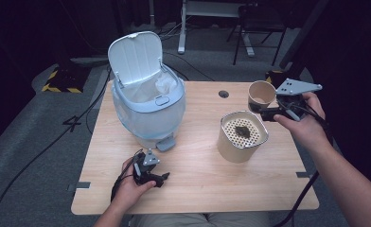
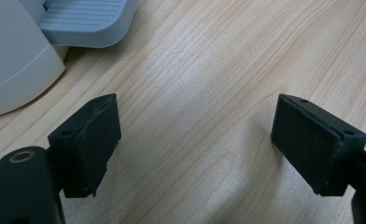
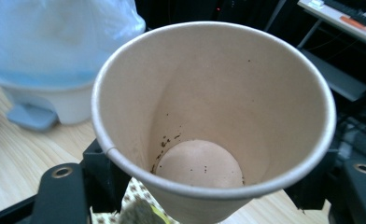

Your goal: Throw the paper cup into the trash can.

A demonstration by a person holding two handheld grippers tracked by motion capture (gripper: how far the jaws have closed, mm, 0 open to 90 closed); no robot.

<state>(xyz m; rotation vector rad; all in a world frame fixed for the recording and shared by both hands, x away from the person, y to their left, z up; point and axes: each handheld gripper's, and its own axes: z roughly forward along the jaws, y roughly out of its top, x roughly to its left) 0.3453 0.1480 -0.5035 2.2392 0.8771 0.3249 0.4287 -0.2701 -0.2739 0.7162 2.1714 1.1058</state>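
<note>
A person sat at a pale wood-grain desk [image 1: 193, 189] with a hand-held gripper in each hand. The right hand-held gripper [image 1: 269, 112] was closed around a tan paper cup [image 1: 261, 94], held clear of the desk at the far right. In the right gripper view that cup [image 3: 209, 121] was a smooth cone with a rolled rim, empty but for dark specks clinging near its round bottom, its wall pressed between the black jaws. Just near of it stood a wider tan cylindrical container [image 1: 242, 137] with a perforated white insert on top carrying a dark lump. At the far left stood a pale blue plastic pedal bin [image 1: 148, 111], rounded, its hinged lid raised and a thin translucent liner inside. The left hand-held gripper [image 1: 161, 178] rested at the near left, its matte black, flat pads [image 2: 90, 142] spread wide apart over bare wood, beside the bin's ribbed foot pedal [image 2: 85, 21].
</note>
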